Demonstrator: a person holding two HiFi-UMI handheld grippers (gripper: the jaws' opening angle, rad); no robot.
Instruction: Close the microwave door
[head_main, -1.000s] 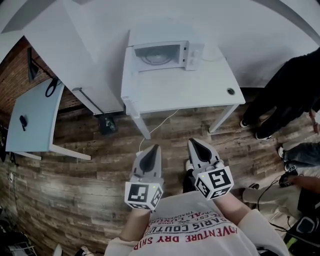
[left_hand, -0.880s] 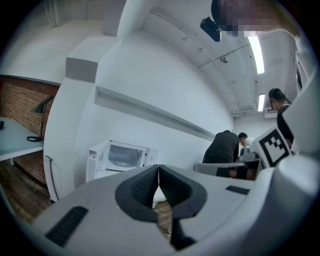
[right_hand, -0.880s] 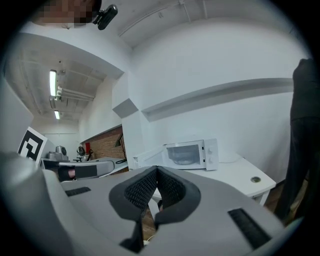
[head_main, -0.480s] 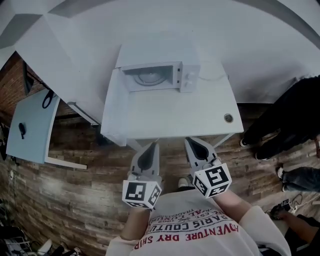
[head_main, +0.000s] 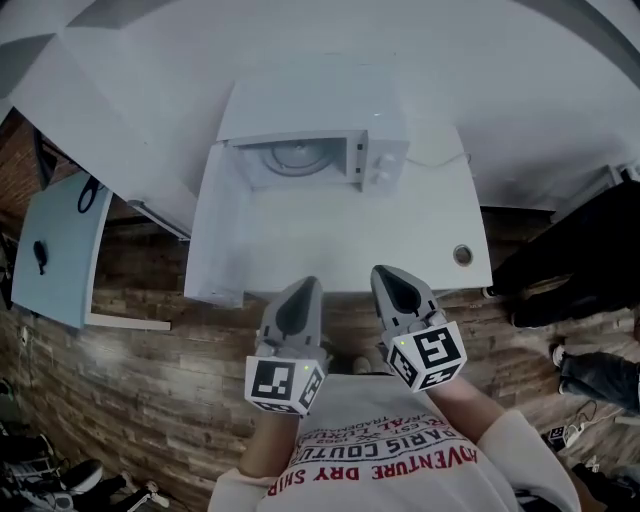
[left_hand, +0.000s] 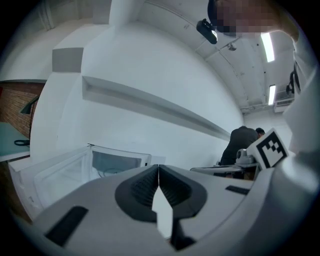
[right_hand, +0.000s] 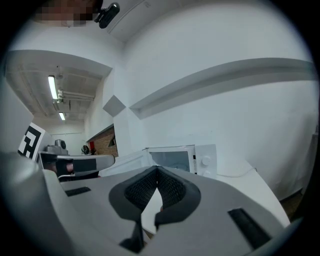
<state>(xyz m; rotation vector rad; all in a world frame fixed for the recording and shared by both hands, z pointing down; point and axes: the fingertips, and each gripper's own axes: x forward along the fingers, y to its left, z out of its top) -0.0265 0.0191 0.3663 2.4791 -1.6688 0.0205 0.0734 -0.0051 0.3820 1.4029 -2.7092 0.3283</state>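
We judge this as the approach step: the door is not yet touched. The boxy white microwave (head_main: 310, 150) sits at the back of the white rectangular table (head_main: 350, 240). Its hinged white door with a see-through window (left_hand: 55, 175) stands swung wide open off the microwave's left side, leaving the cavity exposed.

The grey left gripper (head_main: 298, 288) is well short of the microwave, over the table edge farthest from it. Its jaws are pressed together with nothing between them. The grey right gripper (head_main: 392, 275) hangs just beside it, in line with the microwave's control-panel side, and is likewise clamped tip to tip on nothing.

For the next move, we think the left gripper has to go forward and out past the microwave's left side. From behind the door's free edge it can push the door round to the microwave's front. Closed jaws are fine for a push.

The tabletop in front of the microwave is bare, so the door's sweep looks unobstructed. We cannot tell how close the open door comes to the table's left edge. A small round hole in the tabletop (head_main: 461, 255) lies right of the microwave and out of the way. A person in dark clothes (head_main: 580, 250) stands well right of the microwave.
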